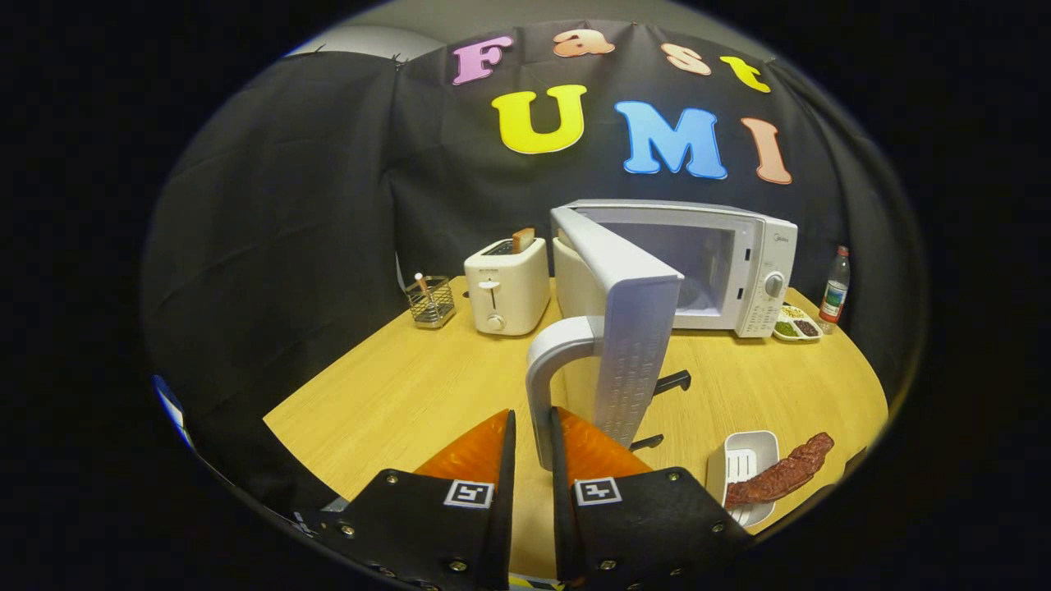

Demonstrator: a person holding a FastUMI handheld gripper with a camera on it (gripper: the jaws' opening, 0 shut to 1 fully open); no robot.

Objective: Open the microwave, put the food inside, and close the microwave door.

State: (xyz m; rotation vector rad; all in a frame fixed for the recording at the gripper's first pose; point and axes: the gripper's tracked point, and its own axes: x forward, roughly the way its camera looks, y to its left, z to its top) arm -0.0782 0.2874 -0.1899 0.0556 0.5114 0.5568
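The white microwave [739, 263] stands at the back of the wooden table with its door [632, 328] swung wide open toward me. The door's curved handle [543, 369] runs down between my fingers, and my gripper [534, 428] is shut on its lower end. The oven cavity [694, 267] shows behind the door. The food, a long brown piece of meat [780, 478], lies across a white dish [743, 460] to the right of my fingers, near the table's front edge.
A white toaster [505, 287] with a slice of bread stands left of the microwave, with a wire basket [431, 301] further left. A bottle [835, 291] and a small divided dish [796, 324] sit right of the microwave. Bare table [394, 386] lies left of the door.
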